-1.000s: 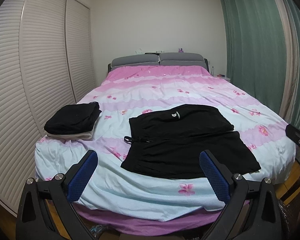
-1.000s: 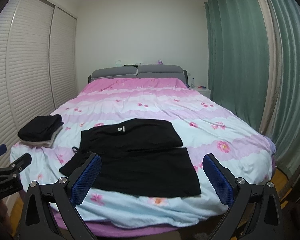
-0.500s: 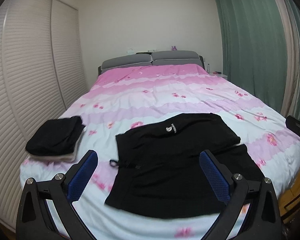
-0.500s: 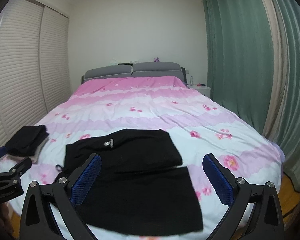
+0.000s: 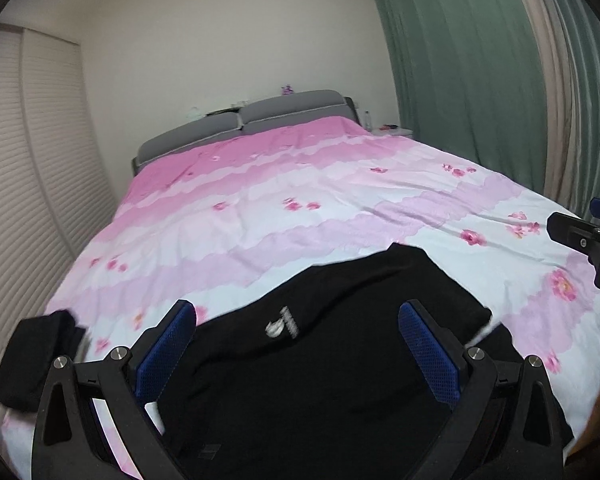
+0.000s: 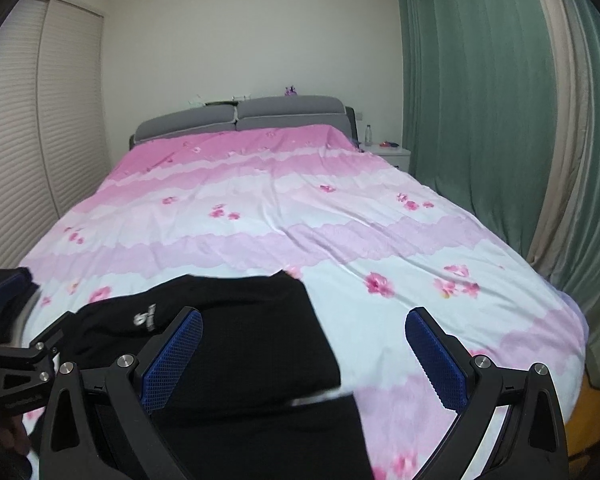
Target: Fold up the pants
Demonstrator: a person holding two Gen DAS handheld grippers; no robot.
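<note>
Left wrist view: the left gripper point(image 5: 298, 346) fills the bottom of the frame, its two black arms spread wide apart and its blue textured pads point(image 5: 428, 354) facing each other across a broad gap. Nothing sits between the pads; they grip nothing and hang above a pair of black pants point(image 5: 340, 380) spread on the near end of a bed point(image 5: 300, 208). The pants lie partly folded, with one layer laid over another, and a small white logo point(image 5: 281, 324) shows on the upper layer. The bed wears a cover banded in pink, lilac and pale blue with pink flowers. At the bed's near left corner rests a separate stack of folded dark clothes point(image 5: 40, 360), apart from the pants. Part of the right gripper point(image 5: 588, 236) pokes in at the right edge.

Right wrist view: the right gripper point(image 6: 304, 354) is likewise wide open — blue pads point(image 6: 436, 364) far apart, empty. Its left finger hangs over the black pants point(image 6: 236, 360), while its right finger hangs over bare bed cover; whether either one touches the fabric cannot be told. The pants lie toward the lower left, on the near part of the bed. A grey padded headboard point(image 6: 244, 120) stands at the far end, green curtains point(image 6: 480, 112) hang on the right, and slatted wardrobe doors point(image 6: 28, 128) line the left wall.
</note>
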